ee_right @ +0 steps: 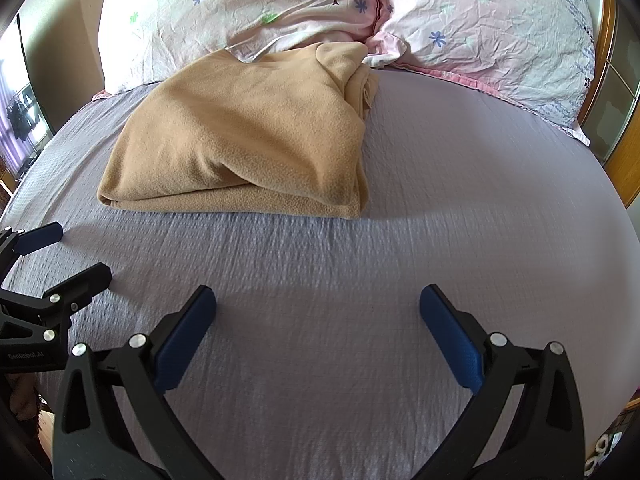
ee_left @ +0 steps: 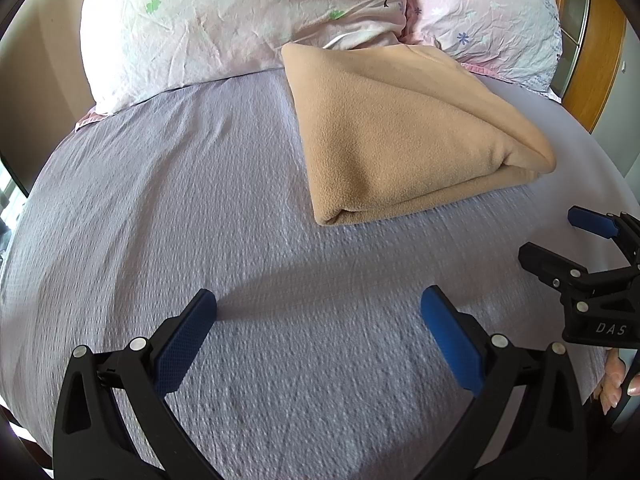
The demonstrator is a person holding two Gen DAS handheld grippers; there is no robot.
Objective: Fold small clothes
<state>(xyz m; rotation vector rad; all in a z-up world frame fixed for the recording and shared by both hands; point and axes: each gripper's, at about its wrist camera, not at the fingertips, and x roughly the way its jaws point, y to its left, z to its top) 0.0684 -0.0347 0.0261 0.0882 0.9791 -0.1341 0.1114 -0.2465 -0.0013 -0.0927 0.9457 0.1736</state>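
Tan fleece garment [ee_left: 404, 128] lay folded in a thick, roughly rectangular stack on the lavender bedspread [ee_left: 200, 208], toward the head of the bed. Its far edge touched the pillows: floral white pillow [ee_left: 208, 20] on the left, pink pillow [ee_left: 488, 12] on the right. Folded edge faced the cameras; layered open edges showed at the far right corner in the right wrist view [ee_right: 248, 136].

Left gripper [ee_left: 318, 312] hovered over bare bedspread, well short of the garment, jaws spread wide, nothing between the blue pads [ee_left: 184, 344].

Right gripper [ee_right: 318, 312] was the same: jaws spread, empty, over bare bedspread nearer than the stack. It also showed at the right edge of the left view [ee_left: 560, 240], beside the left one.

Wooden headboard [ee_left: 592, 52] sat behind the pink pillow.
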